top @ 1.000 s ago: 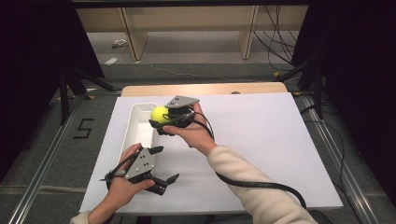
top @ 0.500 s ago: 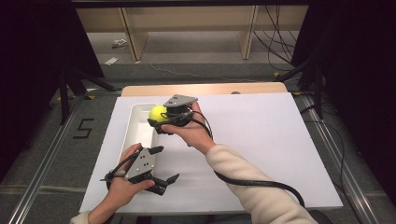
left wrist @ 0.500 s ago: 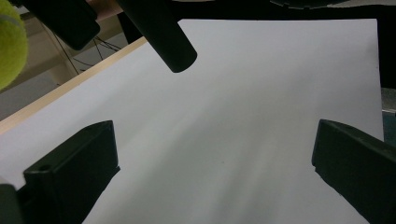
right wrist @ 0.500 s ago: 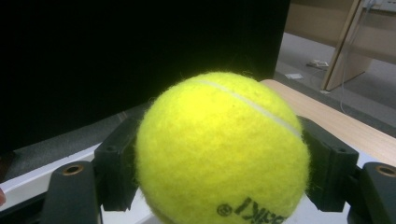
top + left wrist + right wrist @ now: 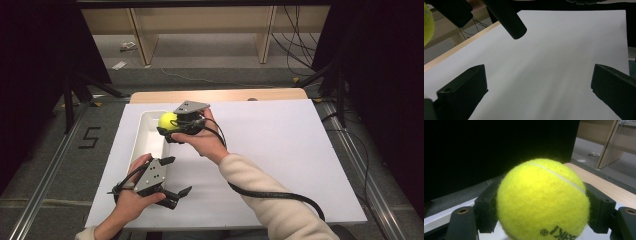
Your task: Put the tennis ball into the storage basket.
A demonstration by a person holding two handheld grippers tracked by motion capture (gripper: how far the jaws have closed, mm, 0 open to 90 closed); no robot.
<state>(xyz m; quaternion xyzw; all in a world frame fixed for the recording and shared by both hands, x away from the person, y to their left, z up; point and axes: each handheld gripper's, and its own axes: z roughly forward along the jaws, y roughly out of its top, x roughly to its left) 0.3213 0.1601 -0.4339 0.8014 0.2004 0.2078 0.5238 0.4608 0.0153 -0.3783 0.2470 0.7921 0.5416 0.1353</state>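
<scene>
High view: right tool [image 5: 169, 129] is clamped on a tennis ball [image 5: 168, 120], held in the air over the right edge of a white tray [image 5: 145, 134] that sits on the table [image 5: 280, 150]. The ball sticks out ahead of the tool tips, over the tray's hollow. Left tool [image 5: 172, 176] rests low near the person's edge of the table, jaws spread wide, nothing between them, well behind and to the side of the right tool. Risk, as I judge it: the ball hangs close to the tray wall rather than over its middle, so letting go here could make it clip the rim and roll off across the table.

Left gripper view: left tool [image 5: 539, 87] jaws wide apart, bare white table between them. A sliver of the ball [image 5: 427, 25] sits far up and left of the tool, with the other tool's dark parts beside it. Risk: this tool is too far off to catch a stray ball.

Right gripper view: right tool [image 5: 541, 205] jaws press both sides of the ball [image 5: 541, 200], which bulges forward well past the pads. Grip seems to sit behind the widest part, so a fuzzy round ball could squirt out forward if the squeeze changes or the hand tips. Tray below is hidden by the ball, so aim can't be checked here.
</scene>
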